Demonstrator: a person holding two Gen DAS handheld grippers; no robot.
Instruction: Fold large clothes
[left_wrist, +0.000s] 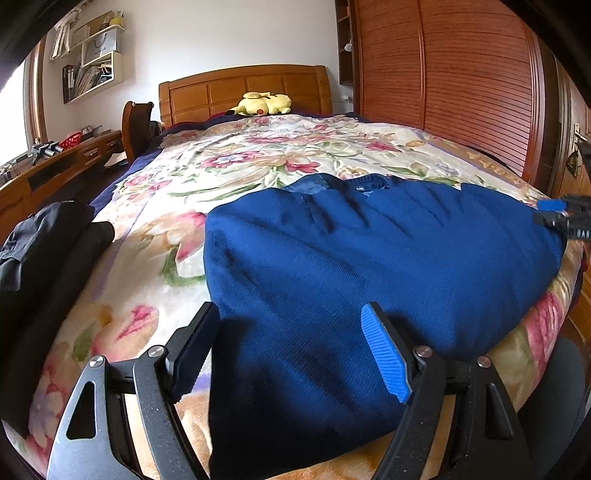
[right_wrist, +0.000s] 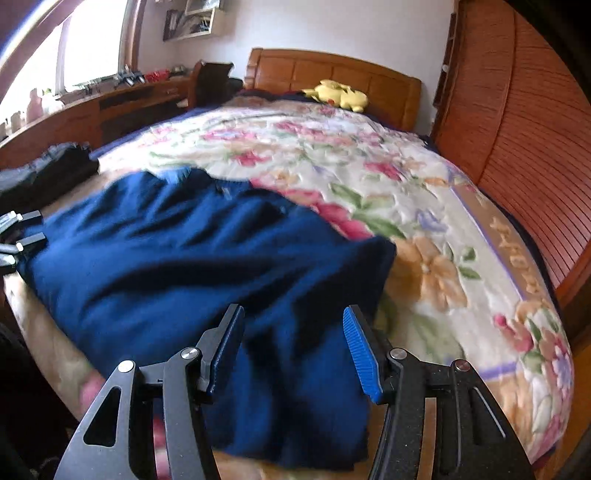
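Note:
A dark blue sweater (left_wrist: 351, 266) lies spread on the floral bed cover, collar toward the headboard, hem hanging over the near bed edge; it also shows in the right wrist view (right_wrist: 207, 258). My left gripper (left_wrist: 291, 317) is open, its jaws standing over the sweater's lower left part, holding nothing. My right gripper (right_wrist: 293, 321) is open above the sweater's lower right part, empty. The right gripper's tips show at the right edge of the left wrist view (left_wrist: 554, 214), by the sweater's right corner. The left gripper's tips show at the left edge of the right wrist view (right_wrist: 22, 232).
The floral bed cover (left_wrist: 258, 155) fills the bed. A black garment (left_wrist: 48, 243) lies on its left side. A yellow plush toy (left_wrist: 262, 104) sits by the wooden headboard. A slatted wardrobe (left_wrist: 443, 74) stands on the right, a desk (left_wrist: 55, 162) on the left.

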